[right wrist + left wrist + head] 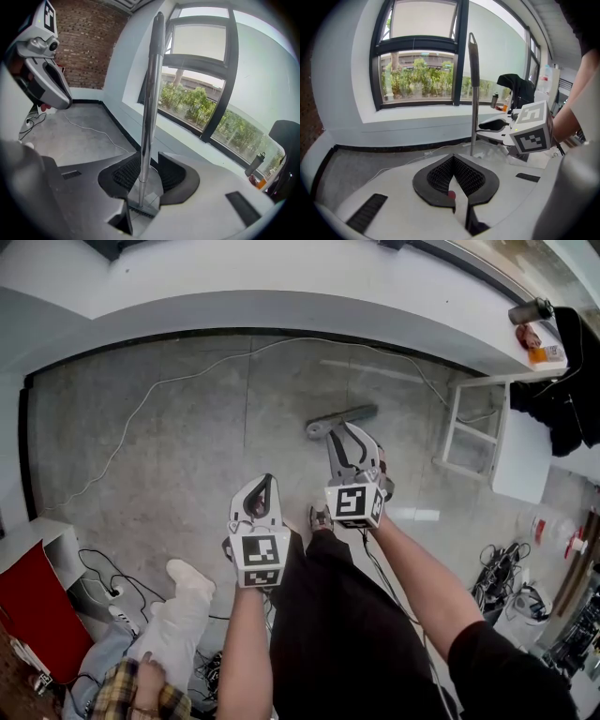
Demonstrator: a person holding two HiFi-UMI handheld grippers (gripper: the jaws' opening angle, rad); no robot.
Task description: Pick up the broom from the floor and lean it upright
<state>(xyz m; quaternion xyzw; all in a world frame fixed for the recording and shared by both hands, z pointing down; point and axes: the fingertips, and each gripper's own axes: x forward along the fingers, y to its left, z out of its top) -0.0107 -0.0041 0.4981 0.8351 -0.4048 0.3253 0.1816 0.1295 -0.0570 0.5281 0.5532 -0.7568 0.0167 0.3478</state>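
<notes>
My right fingers [172, 177] are released either side of the upright broom [149, 112], seemingly to let it stand alone, head on the floor [169, 456] near its far edge, while my left fingers [440, 177], clenched on nothing, hang clear.

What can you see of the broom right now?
The broom stands near upright on the grey floor by the window wall. Slim silvery, metal-looking handle with a darker top end; flat grey head on the floor. The handle passes between the right tongs, whose pads stand apart around it. Whether it leans on anything can't be told.
</notes>
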